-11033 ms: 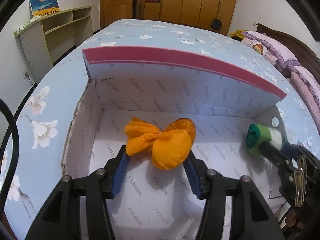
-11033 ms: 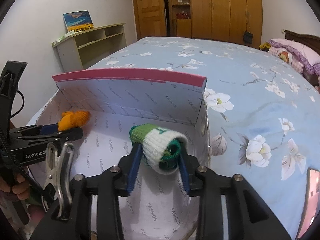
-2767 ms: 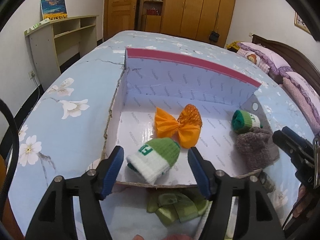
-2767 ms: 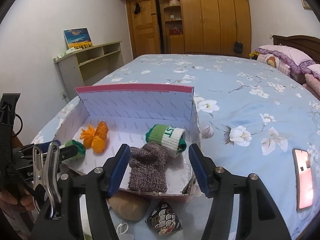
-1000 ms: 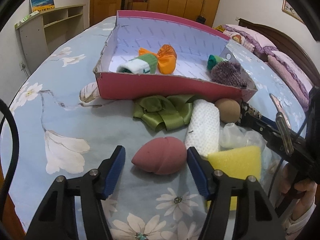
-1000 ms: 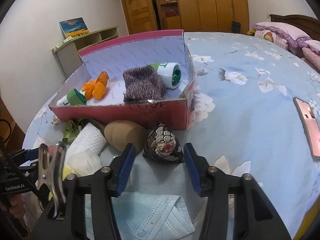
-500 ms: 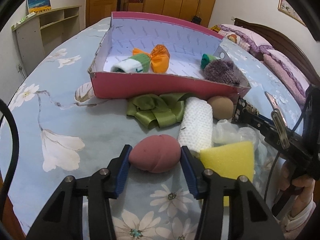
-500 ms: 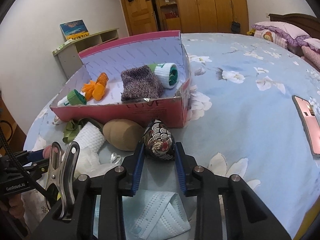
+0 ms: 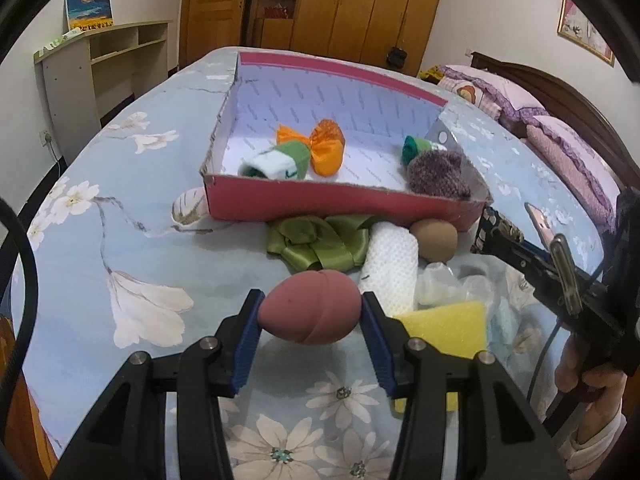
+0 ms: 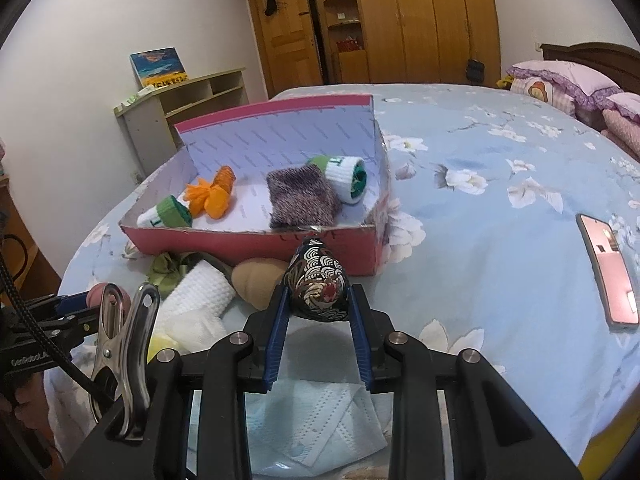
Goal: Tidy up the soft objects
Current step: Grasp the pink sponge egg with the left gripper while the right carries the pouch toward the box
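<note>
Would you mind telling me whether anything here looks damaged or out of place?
The pink box has ragged, torn edges along its near wall. A phone lies on the bedspread, the only hard object among the soft ones.

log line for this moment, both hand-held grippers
left hand-held gripper: shut on maroon sponge | right hand-held gripper: shut on patterned pouch | box: four items

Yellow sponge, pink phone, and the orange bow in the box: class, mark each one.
yellow sponge [image 9: 444, 328], left wrist view, its top face.
pink phone [image 10: 608, 270], right wrist view, middle of its back.
orange bow [image 9: 320, 148], left wrist view, its right loop.
</note>
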Available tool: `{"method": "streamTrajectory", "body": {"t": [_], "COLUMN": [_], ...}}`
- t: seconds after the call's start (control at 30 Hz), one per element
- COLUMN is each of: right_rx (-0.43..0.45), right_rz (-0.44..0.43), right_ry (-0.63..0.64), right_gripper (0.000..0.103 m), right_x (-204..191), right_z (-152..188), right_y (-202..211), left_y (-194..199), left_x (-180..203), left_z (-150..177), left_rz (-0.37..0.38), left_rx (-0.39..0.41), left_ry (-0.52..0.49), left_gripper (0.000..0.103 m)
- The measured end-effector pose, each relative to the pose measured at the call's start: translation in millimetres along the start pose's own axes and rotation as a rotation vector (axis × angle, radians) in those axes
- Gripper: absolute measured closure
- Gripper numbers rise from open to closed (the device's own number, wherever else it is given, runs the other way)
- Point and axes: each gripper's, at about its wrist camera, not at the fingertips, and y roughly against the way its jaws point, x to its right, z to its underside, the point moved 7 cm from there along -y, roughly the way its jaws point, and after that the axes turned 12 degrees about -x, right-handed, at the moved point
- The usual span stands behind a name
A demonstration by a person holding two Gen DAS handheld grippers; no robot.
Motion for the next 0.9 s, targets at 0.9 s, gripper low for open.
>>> {"method": "streamTrajectory", "body": {"t": [0.9], "right_rx": [0.049], "right_rz": [0.008], "right_ry": [0.117], "right_gripper": [0.072], "right_x": [-25], "right_z": [-43], "right_y": [14], "left_y": [16], "left_x": [39], "left_z": [-75], "left_rz": [-0.012], "left_rx": [0.106], "left_ry": [-0.089], "left_gripper": [0.052]}}
